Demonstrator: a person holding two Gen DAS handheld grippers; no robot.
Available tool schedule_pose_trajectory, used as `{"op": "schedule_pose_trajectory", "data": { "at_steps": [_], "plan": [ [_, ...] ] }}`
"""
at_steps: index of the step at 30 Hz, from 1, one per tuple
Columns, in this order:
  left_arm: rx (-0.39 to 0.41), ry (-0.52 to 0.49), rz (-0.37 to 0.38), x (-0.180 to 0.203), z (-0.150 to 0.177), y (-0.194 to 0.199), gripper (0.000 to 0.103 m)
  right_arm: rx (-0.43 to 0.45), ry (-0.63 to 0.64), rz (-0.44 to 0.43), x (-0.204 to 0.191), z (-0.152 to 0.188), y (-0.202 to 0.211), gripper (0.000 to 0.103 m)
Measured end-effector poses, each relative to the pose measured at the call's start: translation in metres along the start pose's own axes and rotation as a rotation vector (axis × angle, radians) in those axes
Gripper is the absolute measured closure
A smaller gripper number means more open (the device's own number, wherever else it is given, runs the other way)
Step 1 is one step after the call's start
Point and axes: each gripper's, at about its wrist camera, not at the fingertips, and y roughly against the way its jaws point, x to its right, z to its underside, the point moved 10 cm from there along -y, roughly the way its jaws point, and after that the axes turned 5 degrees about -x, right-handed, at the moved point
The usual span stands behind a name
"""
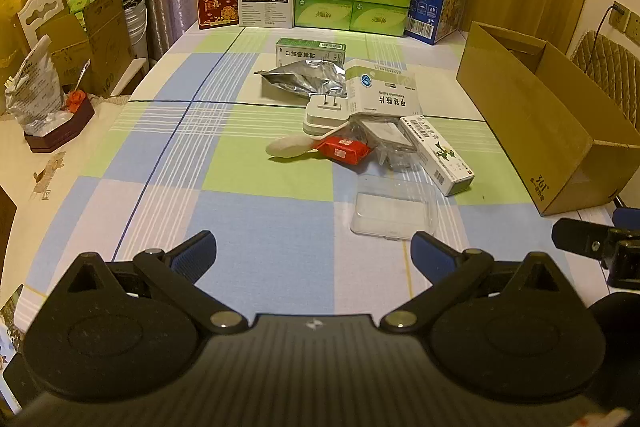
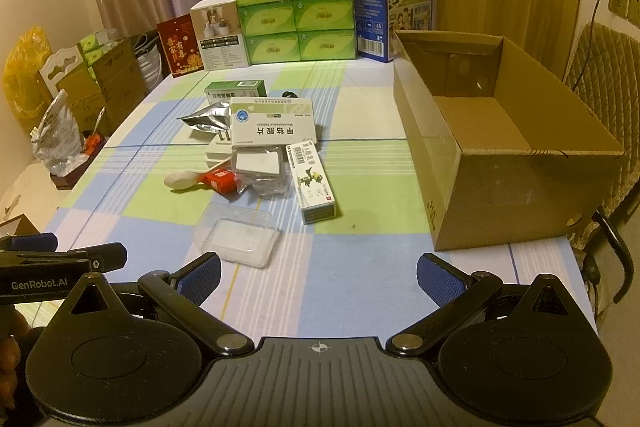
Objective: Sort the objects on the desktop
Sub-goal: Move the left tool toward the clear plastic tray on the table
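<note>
From the left wrist camera, the left gripper [image 1: 312,259] hovers over a table covered with a blue, green and white checked cloth [image 1: 240,187], its blue-padded jaws spread wide apart with nothing between them. Ahead lies a small heap of objects: a clear plastic tray [image 1: 394,207] nearest, a long white and green medicine carton [image 1: 438,155], a red wrapped sweet [image 1: 344,149] touching a white plastic spoon [image 1: 288,147], a white plug adapter [image 1: 326,111], a large white and green pill box [image 1: 382,91], a crumpled silver foil pouch [image 1: 304,79] and a green carton [image 1: 310,51] behind it. An open brown cardboard box [image 1: 552,131] stands to the right, seen mostly from outside, and part of the right gripper shows at the right edge. From the right wrist camera, the right gripper [image 2: 318,279] is likewise wide open and empty above the cloth. This view looks into the cardboard box [image 2: 500,147], showing its bare floor, and reveals a small black object [image 2: 289,94] behind the pill box [image 2: 272,125]. The clear tray [image 2: 238,235] lies just ahead to the left, and the left gripper's fingers [image 2: 96,255] show at the left edge.
</note>
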Motion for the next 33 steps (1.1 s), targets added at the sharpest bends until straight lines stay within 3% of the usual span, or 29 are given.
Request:
{"op": "schedule_pose_trajectory", "data": {
  "at_steps": [33],
  "plan": [
    [0.009,0.046,0.002,-0.0084,-0.0005,0.0032,0.001,0.000,0.004,-0.003,0.0011,-0.0008,0.0003,0.002]
  ]
}}
